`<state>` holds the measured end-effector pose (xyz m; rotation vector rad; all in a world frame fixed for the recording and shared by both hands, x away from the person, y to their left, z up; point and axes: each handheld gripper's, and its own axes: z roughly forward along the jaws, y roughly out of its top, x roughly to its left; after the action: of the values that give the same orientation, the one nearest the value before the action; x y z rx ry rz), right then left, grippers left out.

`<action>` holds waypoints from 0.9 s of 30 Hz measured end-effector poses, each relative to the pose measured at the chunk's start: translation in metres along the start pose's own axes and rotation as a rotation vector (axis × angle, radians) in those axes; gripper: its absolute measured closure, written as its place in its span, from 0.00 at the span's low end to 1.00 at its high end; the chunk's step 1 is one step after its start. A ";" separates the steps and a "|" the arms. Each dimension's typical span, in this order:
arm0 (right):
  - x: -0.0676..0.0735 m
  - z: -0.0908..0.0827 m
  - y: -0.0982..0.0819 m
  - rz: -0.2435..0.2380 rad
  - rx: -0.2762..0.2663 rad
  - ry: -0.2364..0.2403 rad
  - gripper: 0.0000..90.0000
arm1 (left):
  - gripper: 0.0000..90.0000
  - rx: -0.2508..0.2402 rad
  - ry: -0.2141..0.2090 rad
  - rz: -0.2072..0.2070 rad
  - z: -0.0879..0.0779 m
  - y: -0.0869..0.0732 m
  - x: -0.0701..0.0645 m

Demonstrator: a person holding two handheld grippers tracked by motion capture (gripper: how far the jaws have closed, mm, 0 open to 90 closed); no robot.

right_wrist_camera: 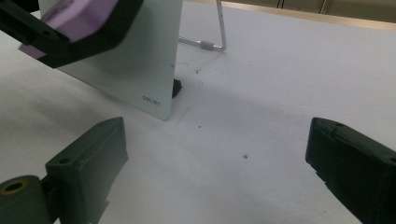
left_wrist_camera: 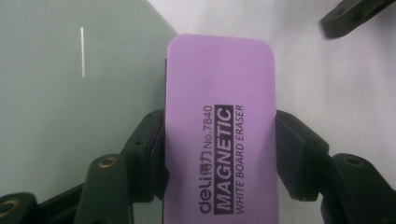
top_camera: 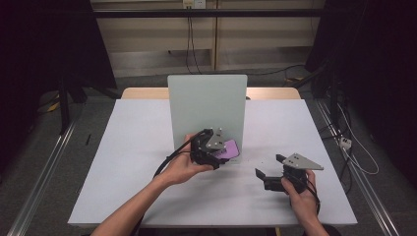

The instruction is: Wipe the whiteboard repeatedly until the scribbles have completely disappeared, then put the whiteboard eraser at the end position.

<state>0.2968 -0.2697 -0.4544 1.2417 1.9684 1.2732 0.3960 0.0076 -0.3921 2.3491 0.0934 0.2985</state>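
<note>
A purple magnetic whiteboard eraser (left_wrist_camera: 219, 135) sits clamped between the two black jaws of my left gripper (left_wrist_camera: 219, 154), which is shut on its long sides. In the high view that gripper (top_camera: 219, 155) holds the eraser (top_camera: 229, 148) at the lower right corner of an upright pale green board (top_camera: 206, 110). The eraser's tip (right_wrist_camera: 70, 16) and the left jaw show at the top left of the right gripper view, in front of the board (right_wrist_camera: 135, 60). My right gripper (top_camera: 268, 167) rests low over the table to the right, its jaws wide apart and bare (right_wrist_camera: 215, 168).
The white table top (top_camera: 128, 162) spreads to the left and front. A wire stand (right_wrist_camera: 219, 32) props the board from behind. Cables and metal rails lie on the floor beside the table.
</note>
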 end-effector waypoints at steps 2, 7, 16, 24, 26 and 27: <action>0.001 0.001 0.000 0.002 0.001 0.000 0.06 | 0.45 -0.006 -0.011 -0.012 -0.005 -0.001 -0.001; 0.001 0.003 0.001 0.010 0.005 -0.001 0.06 | 0.45 -0.029 -0.021 -0.072 -0.016 -0.009 0.001; 0.003 0.003 0.000 0.000 0.007 0.006 0.06 | 0.45 -0.062 -0.019 -0.178 -0.038 -0.026 0.011; 0.001 0.001 0.000 -0.002 0.002 0.004 0.06 | 0.45 -0.066 -0.023 -0.250 -0.049 -0.037 0.012; 0.001 0.000 0.000 -0.003 0.001 0.004 0.06 | 0.45 -0.061 -0.024 -0.264 -0.051 -0.039 0.011; 0.002 0.000 0.000 -0.001 0.002 0.004 0.06 | 0.45 -0.058 -0.027 -0.258 -0.052 -0.039 0.011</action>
<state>0.2962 -0.2680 -0.4546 1.2396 1.9733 1.2743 0.3945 0.0727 -0.3815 2.2510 0.3664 0.1411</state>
